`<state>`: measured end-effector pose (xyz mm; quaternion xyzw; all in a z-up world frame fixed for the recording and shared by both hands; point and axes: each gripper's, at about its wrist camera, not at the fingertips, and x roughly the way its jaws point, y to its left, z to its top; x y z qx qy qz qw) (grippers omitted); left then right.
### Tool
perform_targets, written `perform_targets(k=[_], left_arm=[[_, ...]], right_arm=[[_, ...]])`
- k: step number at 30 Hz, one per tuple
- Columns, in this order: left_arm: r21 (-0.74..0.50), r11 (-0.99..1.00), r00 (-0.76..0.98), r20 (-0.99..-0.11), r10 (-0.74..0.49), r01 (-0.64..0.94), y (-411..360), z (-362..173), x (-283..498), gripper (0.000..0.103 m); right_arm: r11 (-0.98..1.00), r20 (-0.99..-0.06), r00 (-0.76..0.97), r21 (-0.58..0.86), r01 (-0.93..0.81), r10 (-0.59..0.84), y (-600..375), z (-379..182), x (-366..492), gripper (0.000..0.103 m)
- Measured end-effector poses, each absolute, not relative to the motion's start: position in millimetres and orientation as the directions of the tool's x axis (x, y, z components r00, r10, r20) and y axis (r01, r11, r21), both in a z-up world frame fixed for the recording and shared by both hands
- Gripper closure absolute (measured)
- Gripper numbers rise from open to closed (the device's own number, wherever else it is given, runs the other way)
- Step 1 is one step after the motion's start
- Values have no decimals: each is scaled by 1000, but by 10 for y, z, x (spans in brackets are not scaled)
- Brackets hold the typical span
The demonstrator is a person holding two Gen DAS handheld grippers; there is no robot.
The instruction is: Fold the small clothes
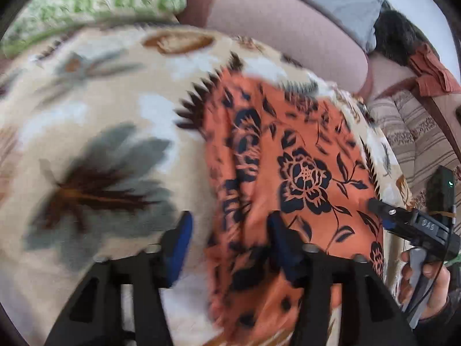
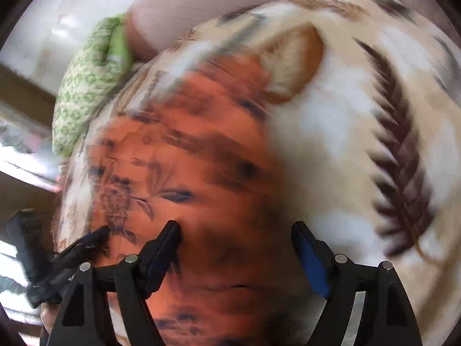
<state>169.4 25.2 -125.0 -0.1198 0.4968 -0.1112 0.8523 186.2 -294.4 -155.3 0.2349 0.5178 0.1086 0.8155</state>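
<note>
A bed carries everything — it is spread with a cream blanket (image 1: 115,109) printed with grey-brown flowers and dark fern leaves. Directly on the blanket lies an orange cloth (image 1: 294,150) with a black flower print, rumpled into long folds. At the blanket's far edge rests a green-and-white patterned pillow (image 1: 95,3) — beside a pinkish bolster (image 1: 288,26).

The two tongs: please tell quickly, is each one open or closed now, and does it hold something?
Left tongs: open, holding nothing, over the orange floral cloth's edge.
Right tongs: open, holding nothing, above the same cloth.
</note>
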Motion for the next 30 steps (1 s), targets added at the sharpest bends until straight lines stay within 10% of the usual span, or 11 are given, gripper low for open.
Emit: perform_targets(k=[7, 11, 30], left_arm=[[-185, 974, 521, -823, -226, 130, 233, -1123, 1539, 28], [-194, 977, 418, -883, -215, 93, 229, -1365, 1546, 27], [3, 999, 693, -720, -29, 44, -88, -190, 440, 10]], right_arm=[[748, -580, 563, 654, -108, 589, -2837, -956, 1610, 12], [795, -713, 429, 606, -19, 554, -2638, -1539, 1656, 12], [978, -772, 602, 180, -102, 205, -2311, -412, 265, 11]])
